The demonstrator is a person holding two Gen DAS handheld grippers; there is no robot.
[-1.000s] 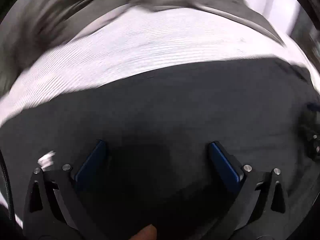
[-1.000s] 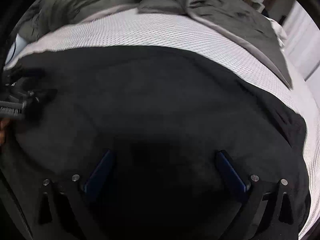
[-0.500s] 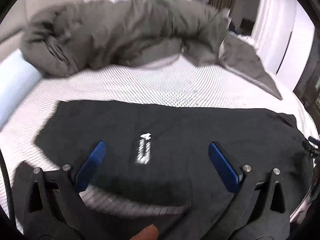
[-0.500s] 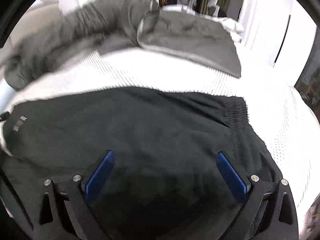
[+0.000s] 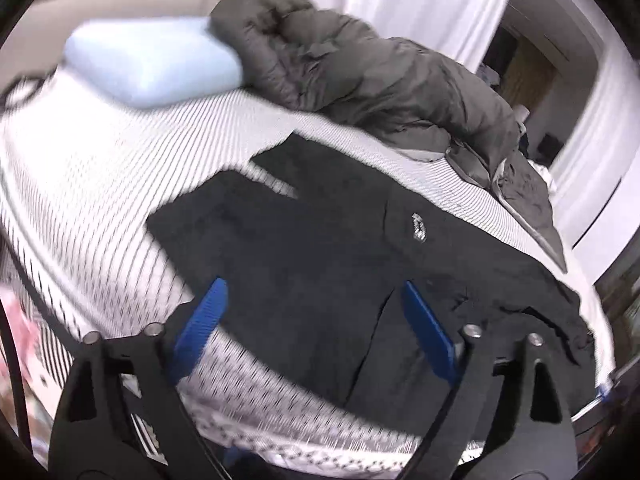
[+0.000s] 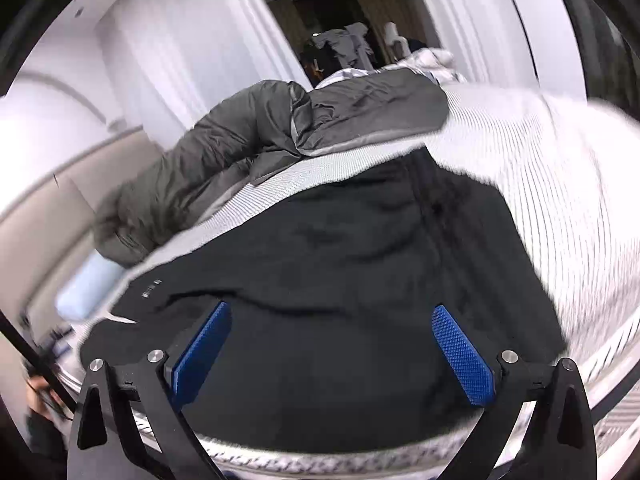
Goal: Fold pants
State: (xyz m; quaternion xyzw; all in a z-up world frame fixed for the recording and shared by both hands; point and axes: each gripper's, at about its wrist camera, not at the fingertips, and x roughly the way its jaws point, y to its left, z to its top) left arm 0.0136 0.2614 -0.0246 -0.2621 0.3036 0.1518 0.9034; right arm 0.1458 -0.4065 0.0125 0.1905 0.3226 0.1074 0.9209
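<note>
**Ana:** On the white ribbed bedspread (image 5: 100,184) lie the black pants (image 5: 320,248), spread flat, and they are the landmark for everything else. Both tools hang above their near edge.

**Ben:** Left gripper (image 5: 316,332) first: its blue pads (image 5: 428,332) are apart and the jaws are closing, yet nothing sits between them. The pants lie below and beyond, apart from the pads; the left pad is over bare bedspread just beside the pants' near edge, the right pad over the dark cloth.

**Ana:** And the right gripper (image 6: 332,356)?

**Ben:** Spread wide, released, gripping nothing. Through its gap you see only pants (image 6: 340,280), lying under it and not touched.

**Ana:** A small white logo (image 5: 419,227) shows on the pants, beyond the left gripper's right pad. In the right view the same mark (image 6: 151,289) sits at the pants' left end.

**Ben:** Around them: behind the pants, a rumpled grey duvet (image 5: 380,76) is heaped along the far side of the bed, well apart from the cloth. Left of that, beyond the pants' far corner, a pale blue pillow (image 5: 152,68).

**Ana:** Anything in the way?

**Ben:** Only bedspread (image 6: 560,184) lies between pants and duvet (image 6: 248,140). White curtains (image 6: 192,52) stand beyond the duvet. The edges are blurred.
</note>
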